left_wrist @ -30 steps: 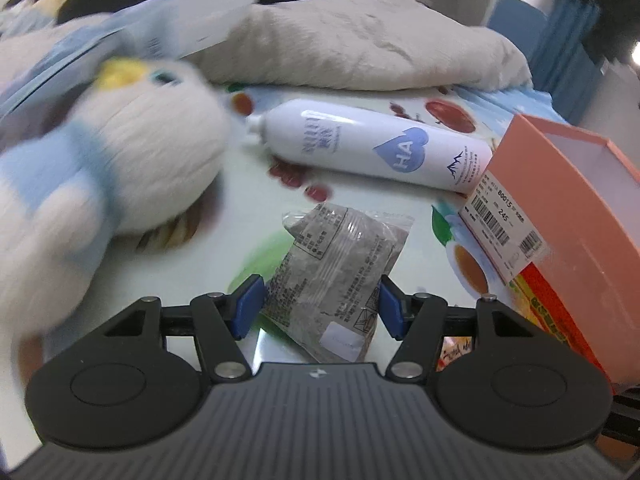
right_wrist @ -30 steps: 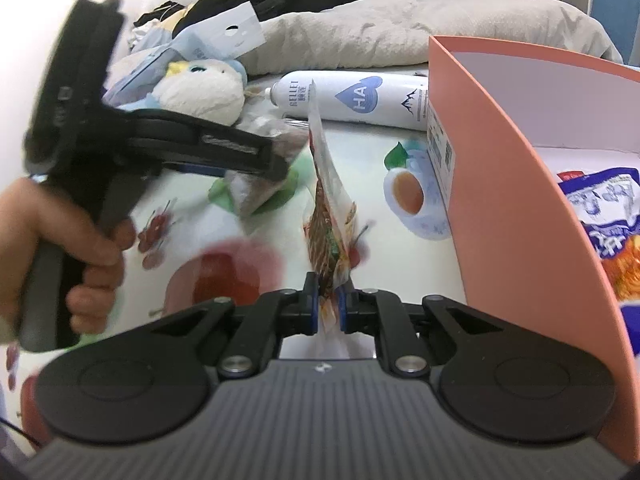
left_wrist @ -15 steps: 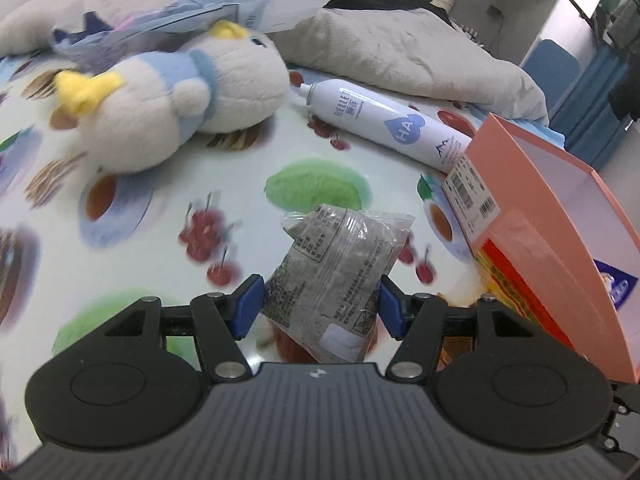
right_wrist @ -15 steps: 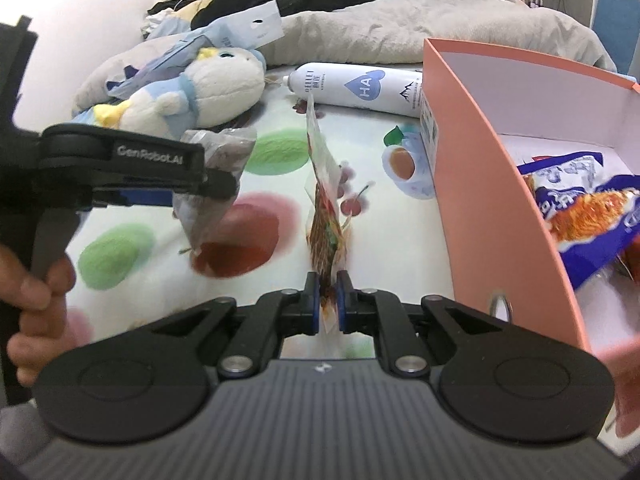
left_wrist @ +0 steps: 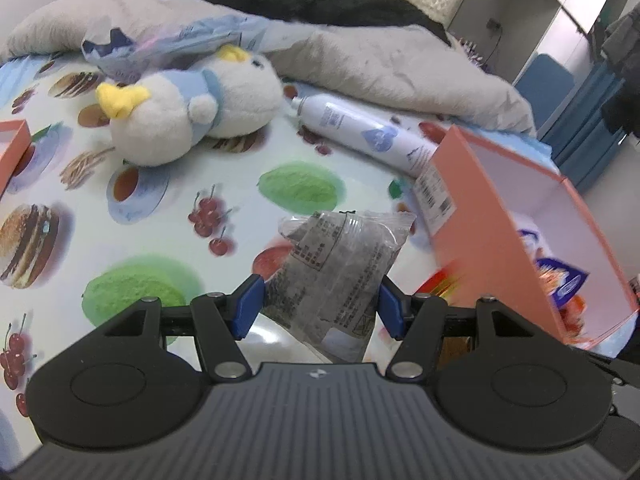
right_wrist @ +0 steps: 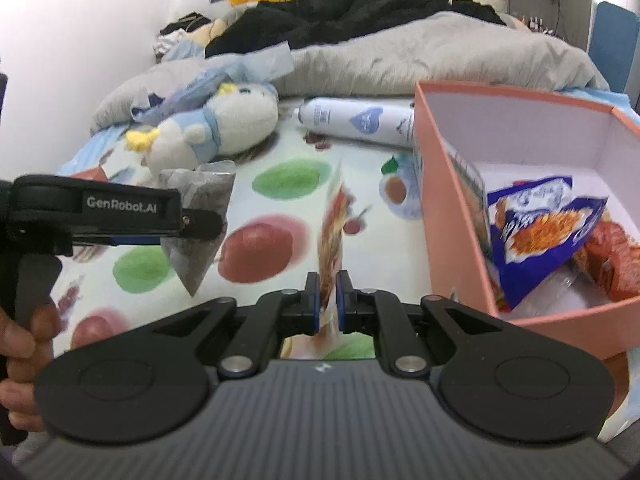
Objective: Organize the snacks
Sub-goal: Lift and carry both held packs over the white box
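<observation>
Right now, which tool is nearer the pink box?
Right. The right tool, shut on a thin snack packet, sits just beside the pink box's near wall. The left tool, holding a grey packet, is farther off, across the printed sheet.

Lighting: bright, even, soft shadows. Fisheye bending at all edges. Motion blur on the orange box (left_wrist: 472, 200) and the thin snack packet (right_wrist: 334, 236).

plush bird (left_wrist: 192, 116) on printed sheet (left_wrist: 160, 216) | white spray bottle (left_wrist: 360, 132) beside it | grey duvet (left_wrist: 380, 64) behind
</observation>
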A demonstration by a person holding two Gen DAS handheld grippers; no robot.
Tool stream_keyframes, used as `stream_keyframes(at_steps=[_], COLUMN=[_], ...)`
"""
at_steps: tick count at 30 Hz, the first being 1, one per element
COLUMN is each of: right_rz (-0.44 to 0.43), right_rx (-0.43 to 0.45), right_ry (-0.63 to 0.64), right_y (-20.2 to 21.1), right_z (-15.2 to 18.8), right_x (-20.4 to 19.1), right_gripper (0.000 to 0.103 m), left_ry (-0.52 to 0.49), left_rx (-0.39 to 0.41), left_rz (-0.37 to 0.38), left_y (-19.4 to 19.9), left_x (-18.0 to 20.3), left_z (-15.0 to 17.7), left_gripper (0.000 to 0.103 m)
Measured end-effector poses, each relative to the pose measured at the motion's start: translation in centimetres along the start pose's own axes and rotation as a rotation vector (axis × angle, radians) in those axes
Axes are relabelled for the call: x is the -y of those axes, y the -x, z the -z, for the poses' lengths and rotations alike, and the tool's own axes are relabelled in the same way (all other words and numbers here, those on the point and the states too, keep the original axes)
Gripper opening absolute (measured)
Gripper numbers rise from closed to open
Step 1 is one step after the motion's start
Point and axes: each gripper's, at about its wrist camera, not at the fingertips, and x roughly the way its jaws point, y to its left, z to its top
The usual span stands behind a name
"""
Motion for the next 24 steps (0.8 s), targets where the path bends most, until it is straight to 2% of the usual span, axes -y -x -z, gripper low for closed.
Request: stream_keyframes(at_steps=[12,24], right_rz=[-0.01,0.006], right_rx=[0.083,0.19], right_ry=[-0.026,-0.078], right_y=[2.6,5.2], right_z=[-3.2,-7.1], right_x=[1.1,4.3], right_gripper=[0.007,0.007], left_ry=[-0.013,-0.043], left_rx=[0.055,0.115], left_rz=[0.034,0.09], left_y=[3.3,5.5], left_x=[2.3,6.7], left_z=[-3.9,-7.7], left_gripper=[0.065,0.065])
